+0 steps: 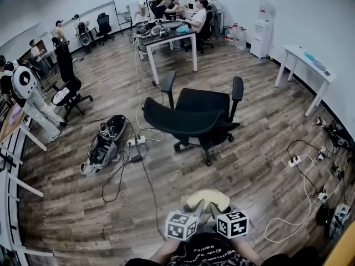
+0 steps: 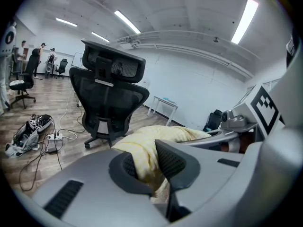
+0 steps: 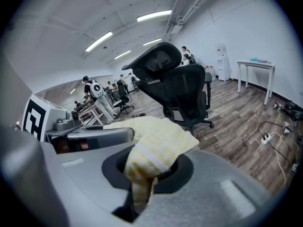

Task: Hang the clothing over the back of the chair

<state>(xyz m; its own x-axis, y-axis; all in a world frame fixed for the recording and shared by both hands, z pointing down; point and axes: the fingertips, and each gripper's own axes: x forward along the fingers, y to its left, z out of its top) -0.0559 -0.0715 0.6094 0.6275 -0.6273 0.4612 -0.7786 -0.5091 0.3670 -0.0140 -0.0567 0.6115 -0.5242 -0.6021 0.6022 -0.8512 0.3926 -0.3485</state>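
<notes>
Left claw (image 2: pixel 150 168) and right claw (image 3: pixel 147 173) each clamp the yellow clothing (image 1: pixel 208 198) at separate spots. Likely so it can drape across the chair back (image 1: pixel 180 121)

1. The left gripper (image 1: pixel 196 208) is pointing forward and slightly down, its jaws pinching the yellow clothing (image 1: pixel 209 196).
2. The right gripper (image 1: pixel 215 208) is sitting just beside it, its jaws clamping the same clothing.
3. The left forearm (image 1: pixel 162 252) and the right forearm (image 1: pixel 248 254) are reaching forward.
</notes>
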